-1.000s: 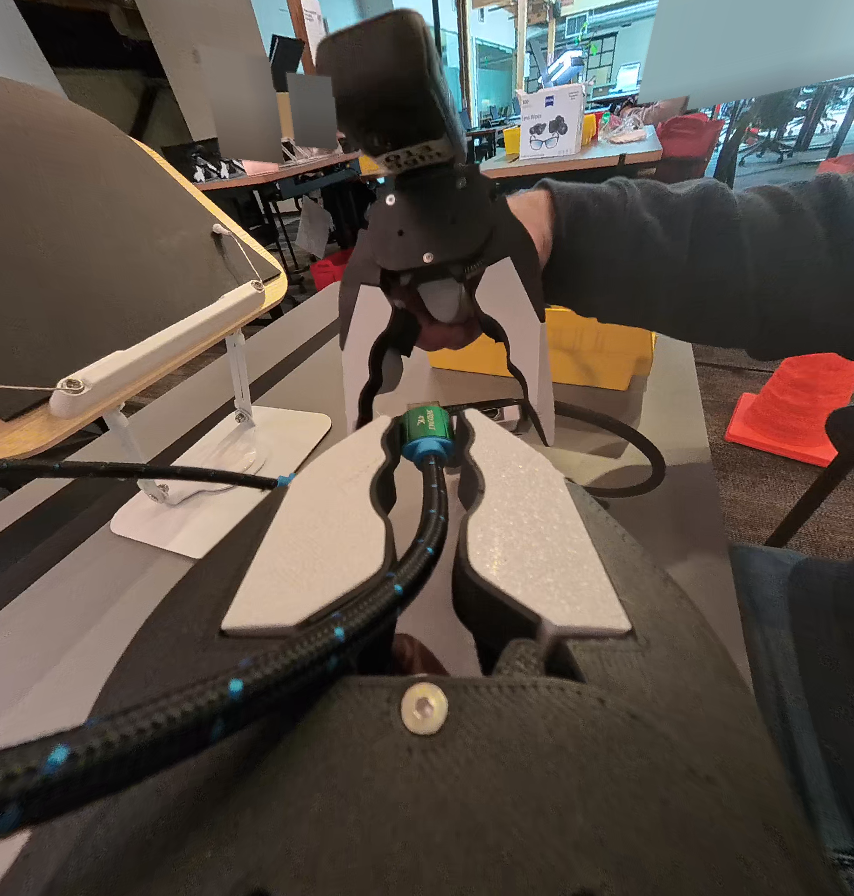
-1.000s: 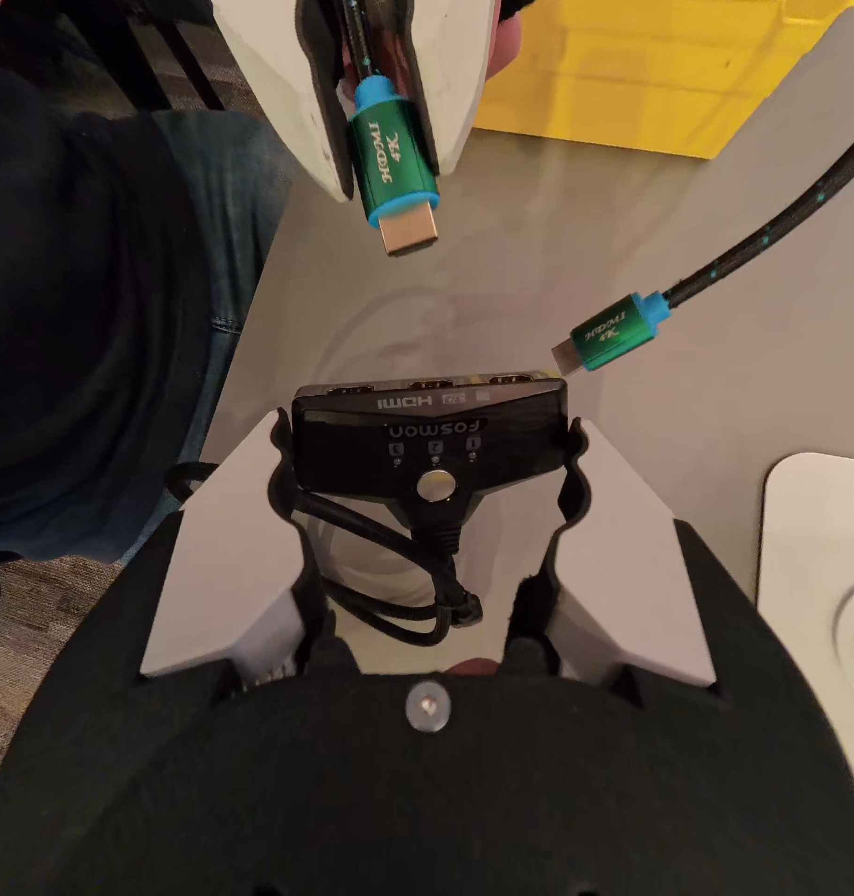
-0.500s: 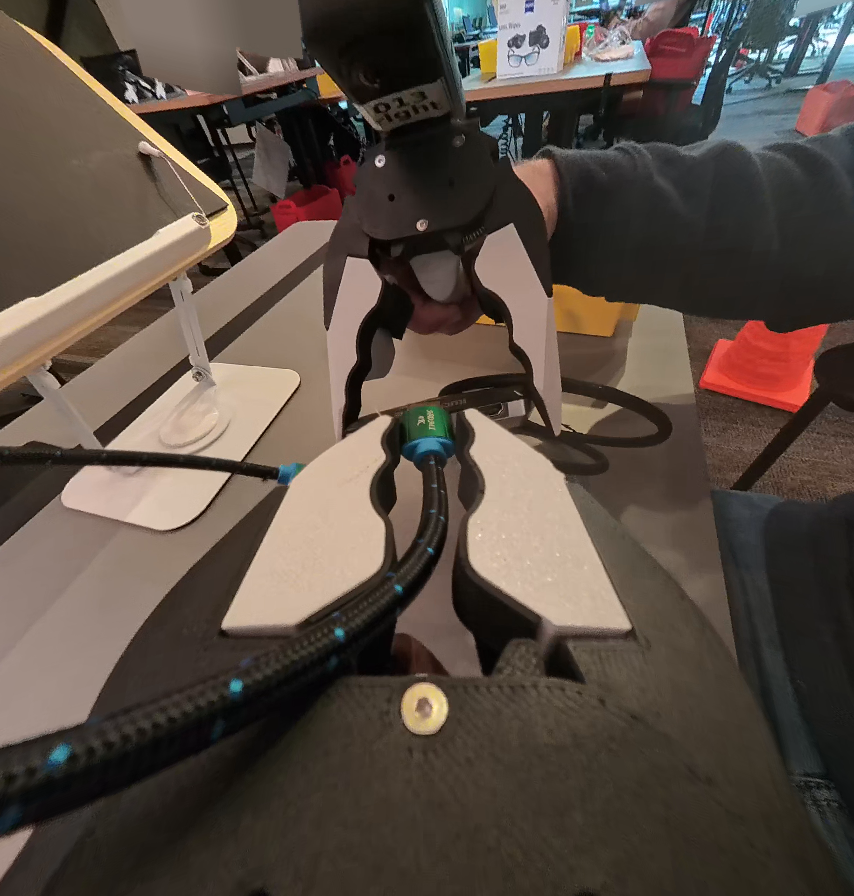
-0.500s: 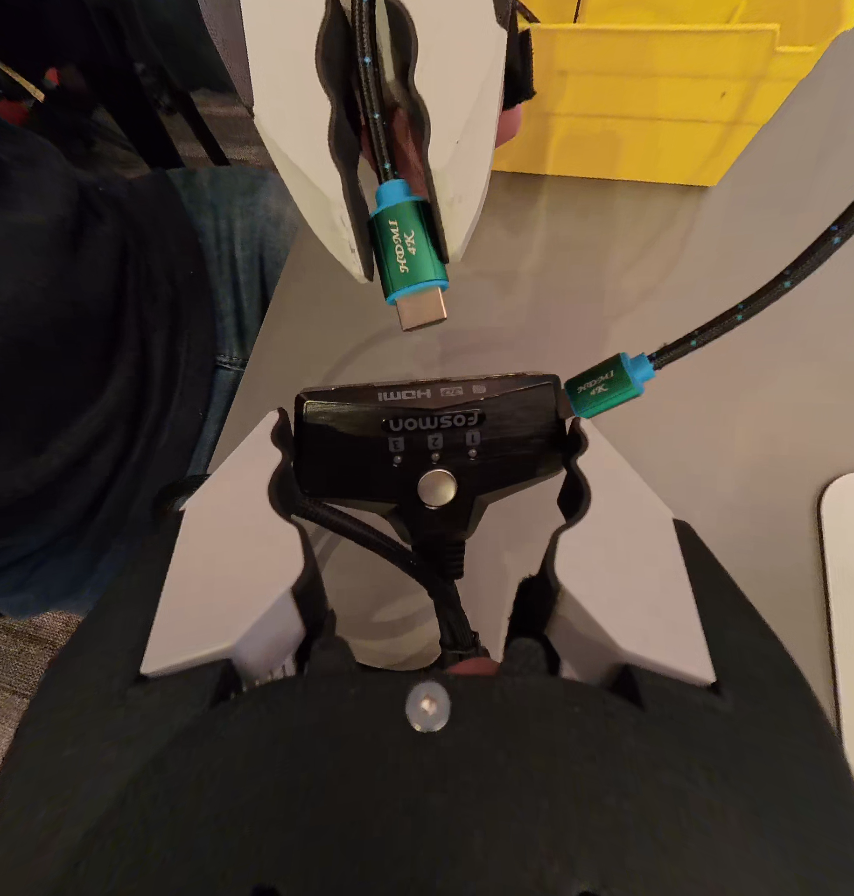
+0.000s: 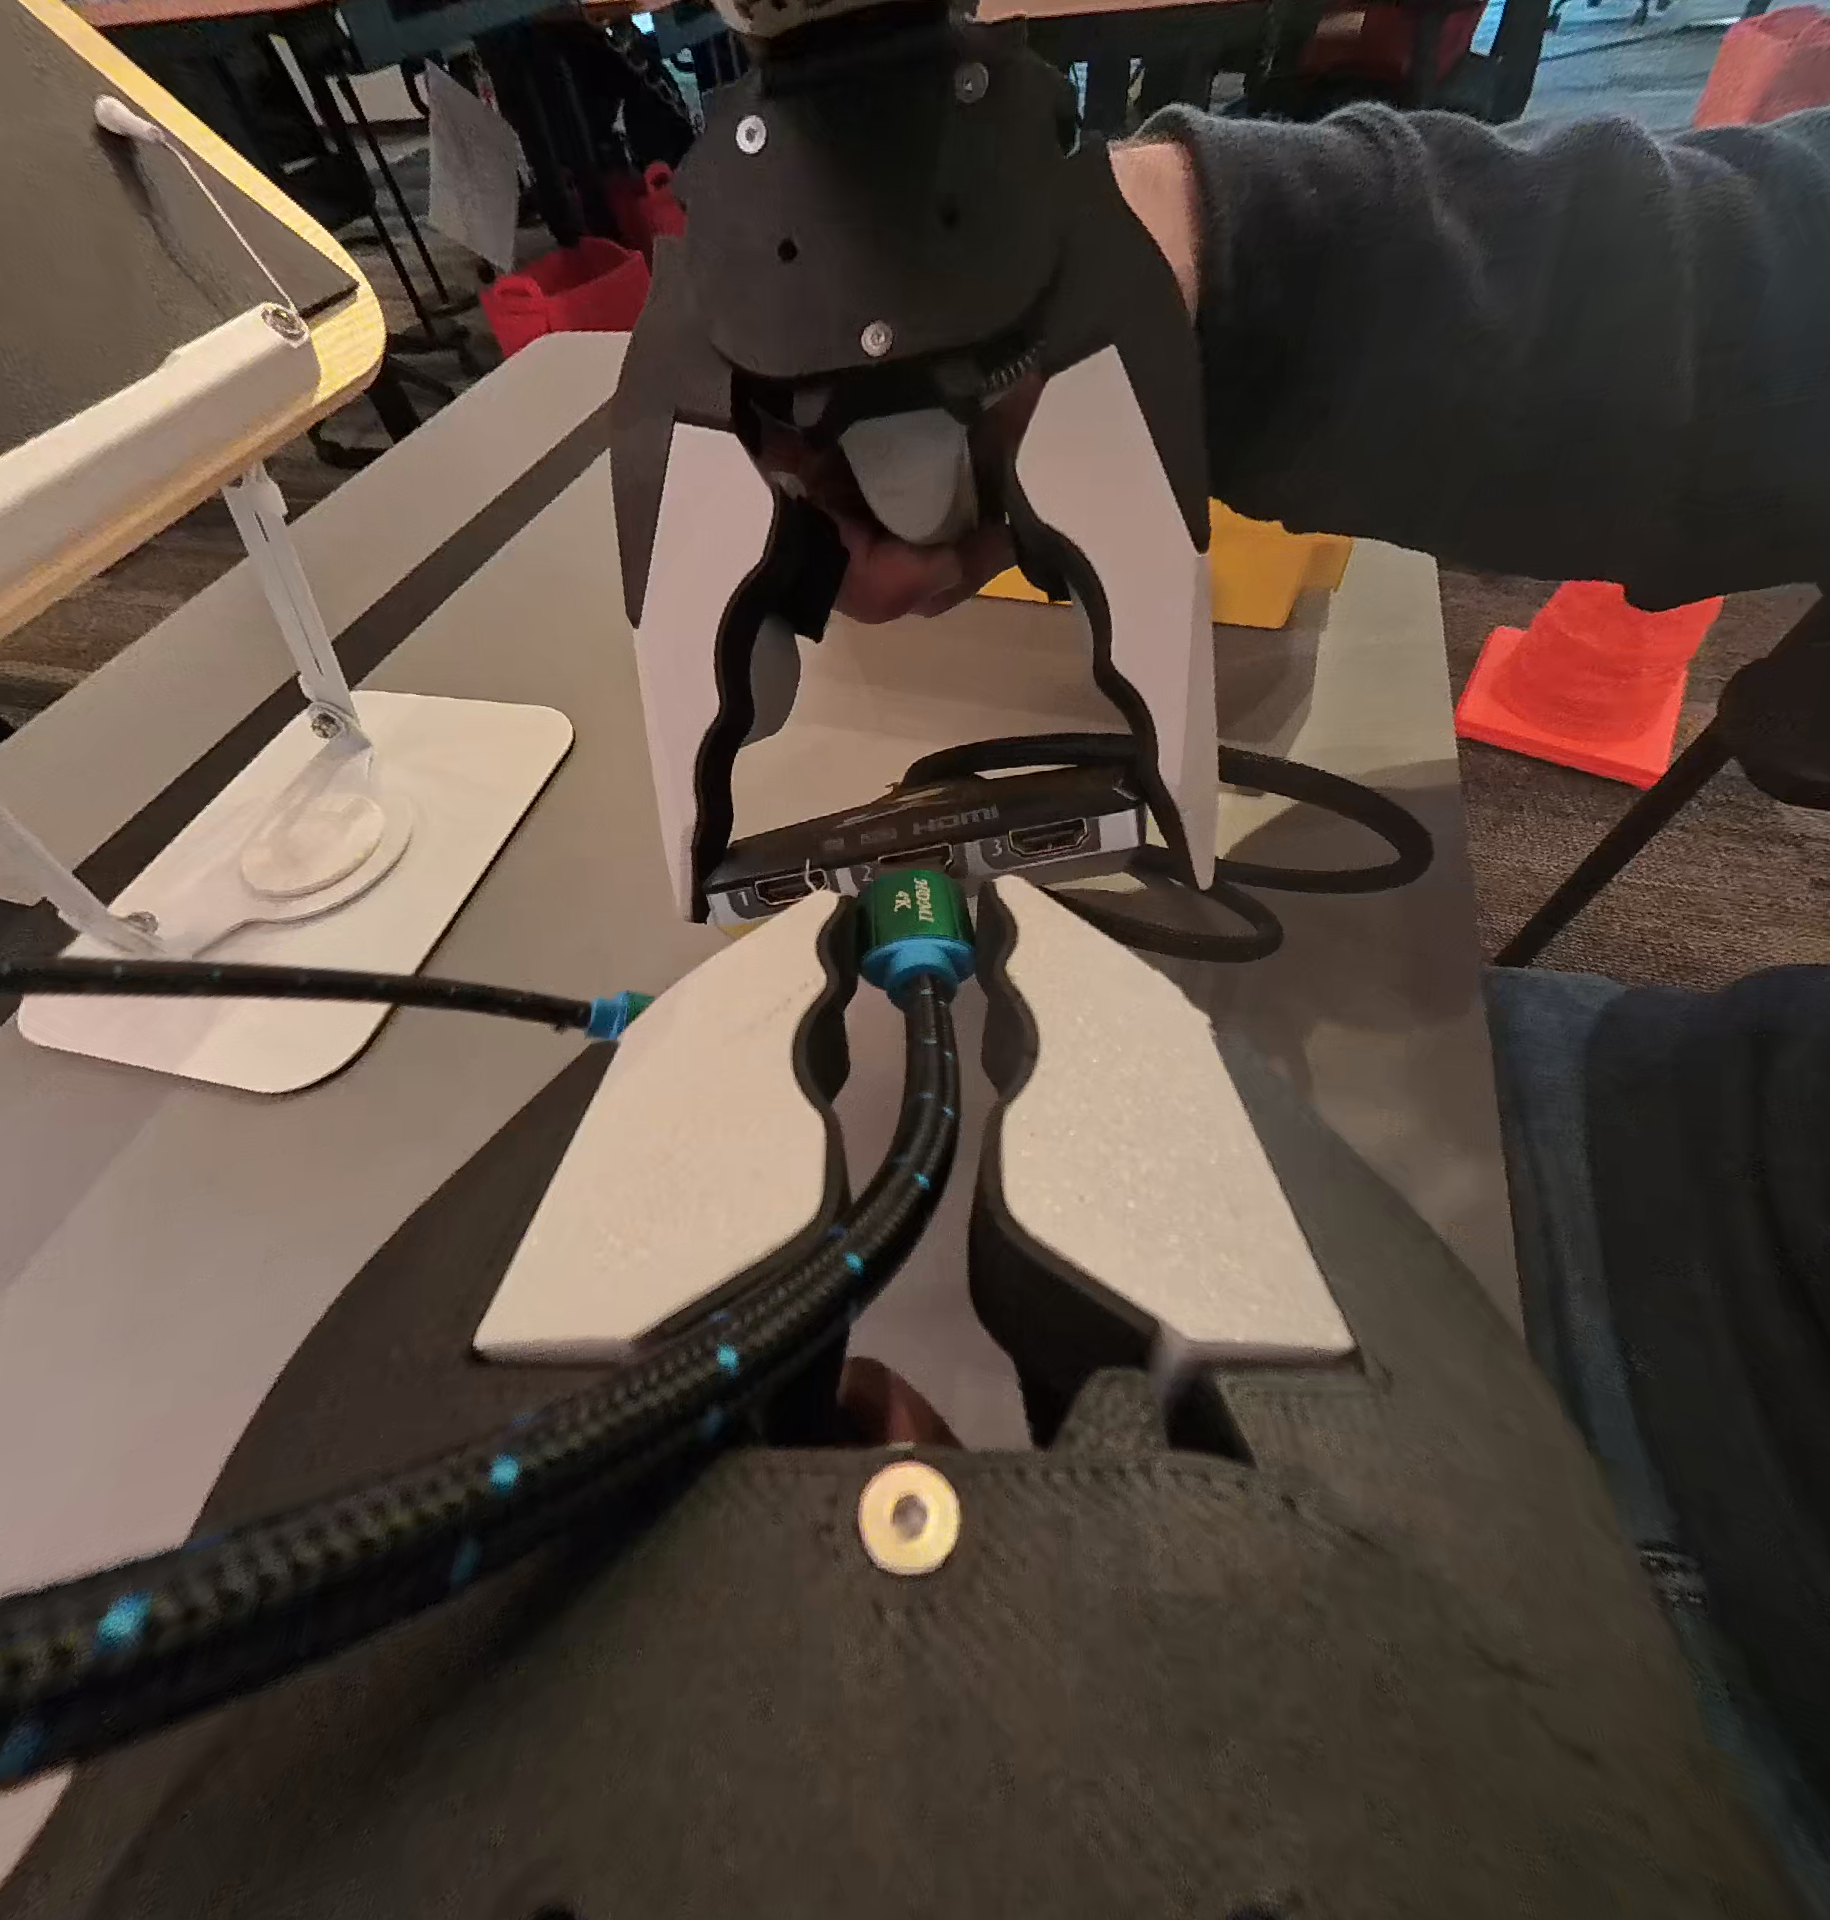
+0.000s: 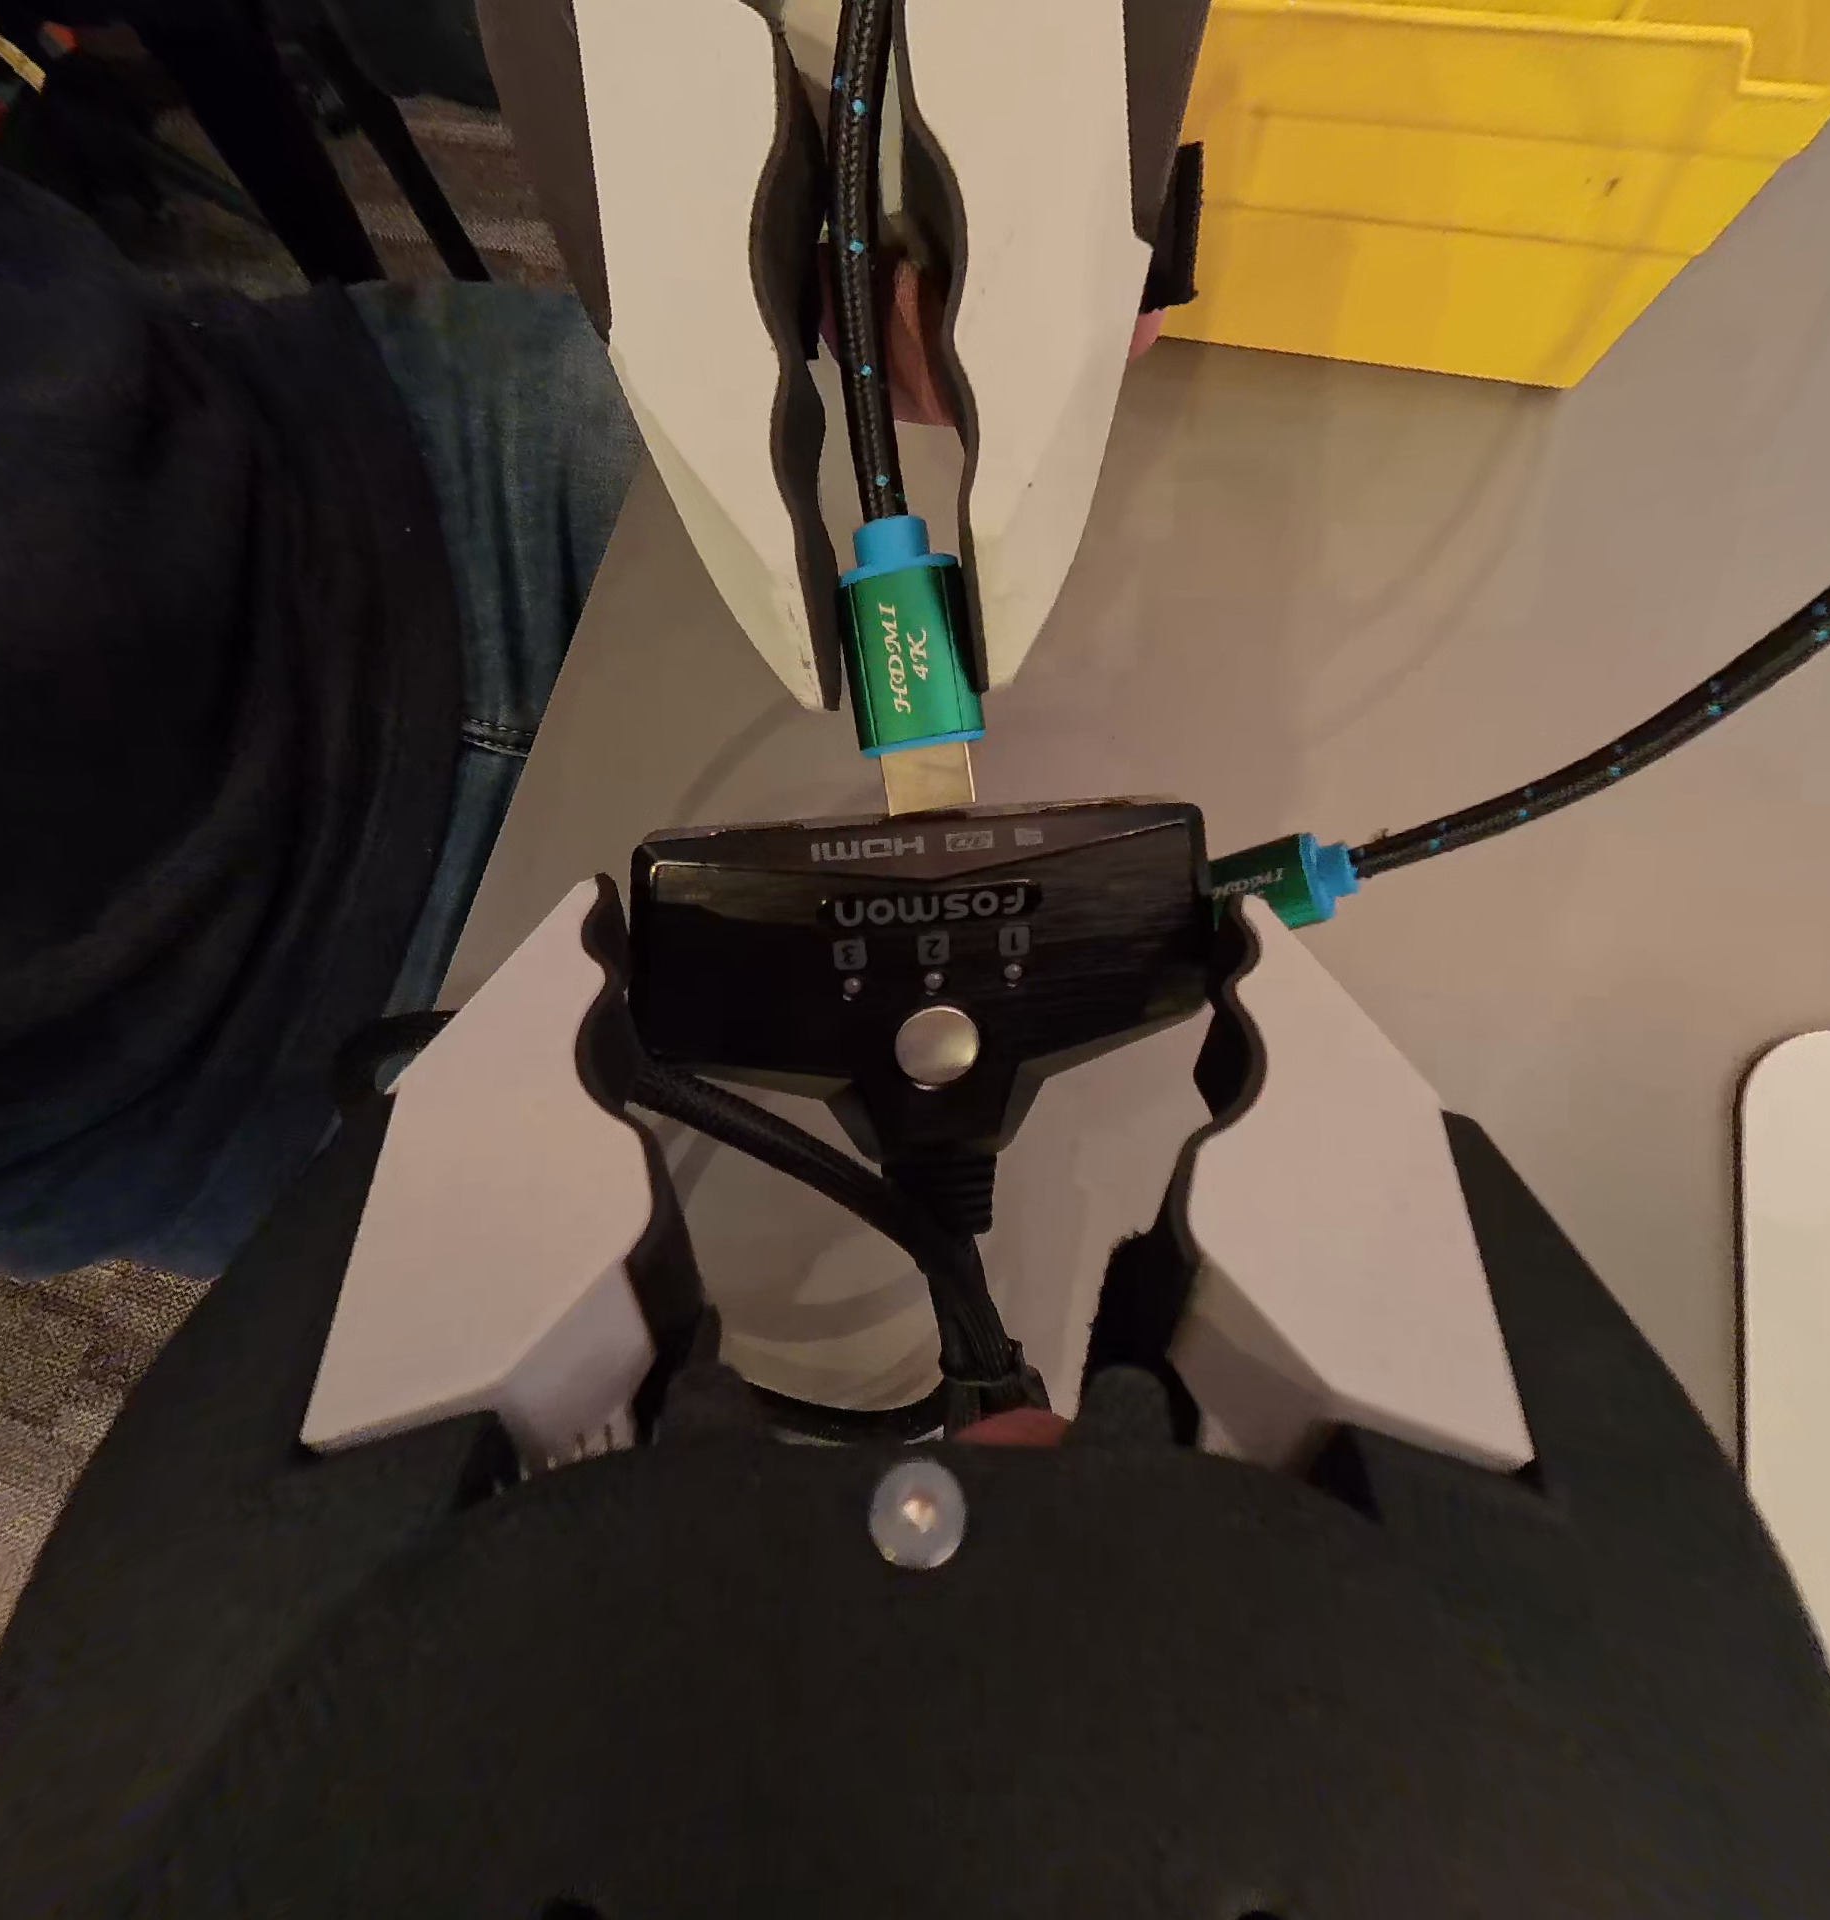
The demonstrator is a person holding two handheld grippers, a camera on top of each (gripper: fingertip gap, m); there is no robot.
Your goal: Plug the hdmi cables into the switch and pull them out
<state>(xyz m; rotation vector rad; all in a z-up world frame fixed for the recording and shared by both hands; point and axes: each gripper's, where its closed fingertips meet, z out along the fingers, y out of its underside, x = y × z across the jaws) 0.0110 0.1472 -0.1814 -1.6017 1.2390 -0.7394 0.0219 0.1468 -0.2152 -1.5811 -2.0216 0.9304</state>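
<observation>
The right gripper [image 6: 916,935] clamped the switch [image 6: 916,935] steady near the desk [image 6: 1410,623] edge; the left gripper [image 5: 916,914] pinched the plug [image 5: 911,914] (tip entering the middle port).

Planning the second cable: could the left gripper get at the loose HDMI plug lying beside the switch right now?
Probably not yet. The left gripper is shut on the held plug at the switch. The loose plug lies unobstructed on the table.

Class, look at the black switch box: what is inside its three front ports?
On the switch, the two outer ports gape empty. The green plug, held by the left hand-held gripper, covers the middle port; whether it is seated is hidden.
</observation>
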